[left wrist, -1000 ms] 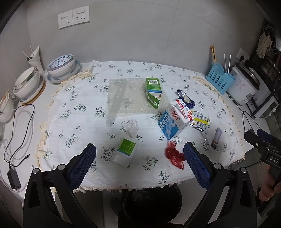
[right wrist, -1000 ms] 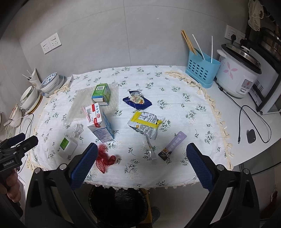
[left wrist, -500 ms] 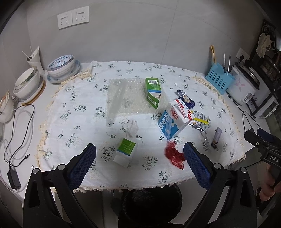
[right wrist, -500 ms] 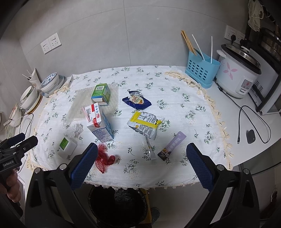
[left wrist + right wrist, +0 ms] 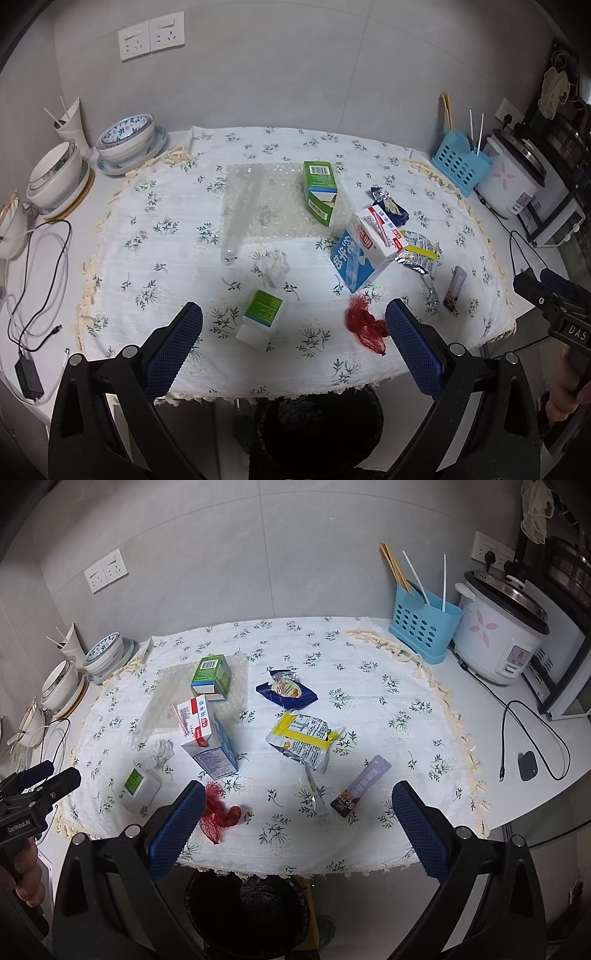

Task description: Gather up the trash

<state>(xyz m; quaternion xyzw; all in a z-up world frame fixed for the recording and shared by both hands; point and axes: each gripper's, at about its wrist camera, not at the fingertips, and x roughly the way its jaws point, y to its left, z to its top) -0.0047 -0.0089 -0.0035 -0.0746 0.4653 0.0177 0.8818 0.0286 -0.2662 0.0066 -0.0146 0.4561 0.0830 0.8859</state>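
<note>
Left hand-held gripper (image 5: 293, 325) and right hand-held gripper (image 5: 299, 805) spread wide, empty, held back off the tabletop (image 5: 491, 709) edge to pick a target. Nearest: red mesh scrap (image 5: 218, 812), small green-topped box (image 5: 260, 319). Below the edge, black bin (image 5: 247, 912) waiting for drops.

left gripper (image 5: 293, 334): my usual rig, matte black plastic arms in a V, and from the right cam you can read "GenRobot.AI" in white on its body

right gripper (image 5: 298, 821): same build, black frame; the left cam shows "DAS" lettering on its side

fingers (image 5: 173, 349): blue pads with a fine mesh grip texture, long and slightly tapered

screws (image 5: 129, 351): round silver ones, a pair on each arm near the pad base
</note>
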